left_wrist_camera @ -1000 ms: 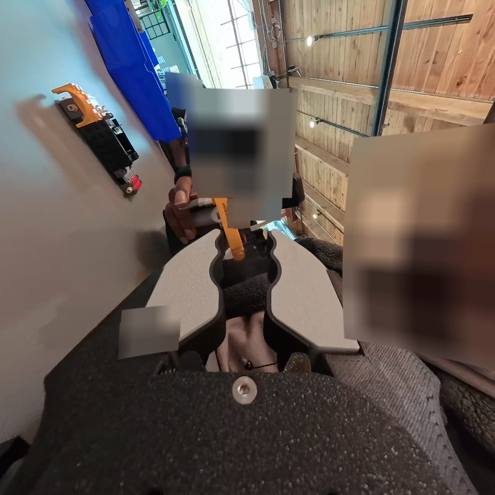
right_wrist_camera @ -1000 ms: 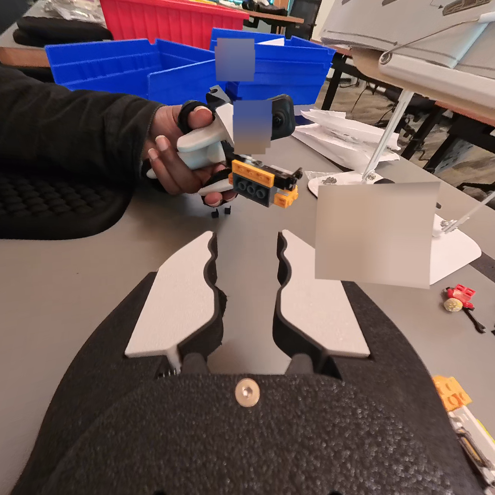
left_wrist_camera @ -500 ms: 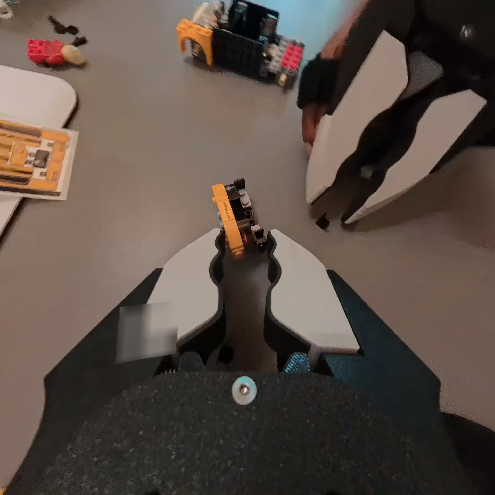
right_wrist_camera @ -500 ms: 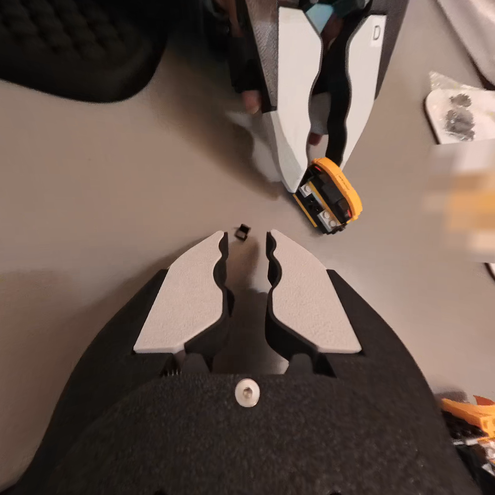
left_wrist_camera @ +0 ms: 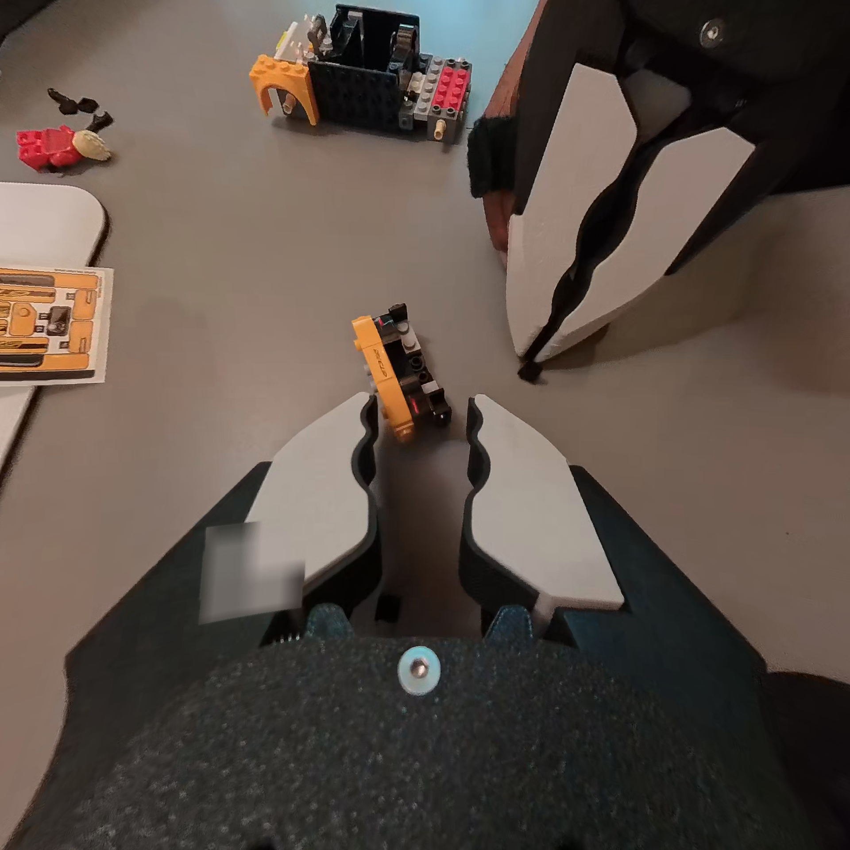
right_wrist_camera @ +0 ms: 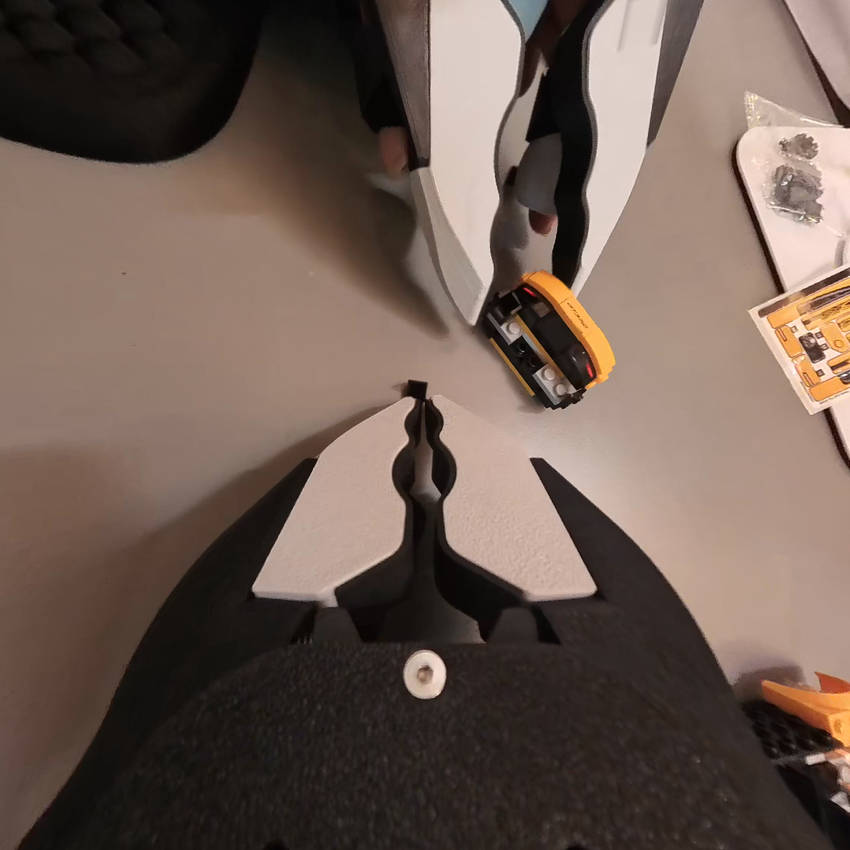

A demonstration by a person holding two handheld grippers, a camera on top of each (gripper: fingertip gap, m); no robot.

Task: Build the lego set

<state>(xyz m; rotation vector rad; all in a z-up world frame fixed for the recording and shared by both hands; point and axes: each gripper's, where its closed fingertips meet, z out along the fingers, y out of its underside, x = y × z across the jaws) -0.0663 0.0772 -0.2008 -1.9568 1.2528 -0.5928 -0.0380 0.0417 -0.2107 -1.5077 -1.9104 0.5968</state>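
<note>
A small orange and black lego sub-assembly [left_wrist_camera: 395, 368] lies on the grey table just ahead of my left gripper [left_wrist_camera: 422, 404], which is open, its left fingertip close beside the orange side. In the right wrist view the sub-assembly [right_wrist_camera: 549, 340] sits at the tips of the left gripper [right_wrist_camera: 526, 301]. My right gripper [right_wrist_camera: 421, 404] is shut on a tiny black piece [right_wrist_camera: 417, 391] at table level. It also shows in the left wrist view [left_wrist_camera: 529, 358], pinching the black piece [left_wrist_camera: 529, 371]. A larger black, orange and red lego chassis [left_wrist_camera: 363, 78] stands farther back.
A sticker sheet [left_wrist_camera: 50, 322] lies on a white stand base [left_wrist_camera: 46, 216] at the left. A red piece with a tan wheel [left_wrist_camera: 55, 147] and small black parts lie nearby. A black mat [right_wrist_camera: 115, 69], a parts bag [right_wrist_camera: 795, 175] and orange pieces [right_wrist_camera: 805, 703] border the area.
My left gripper brought the sub-assembly down to the table, opened and let it go. My right gripper came down to the tiny black piece and shut on it.
</note>
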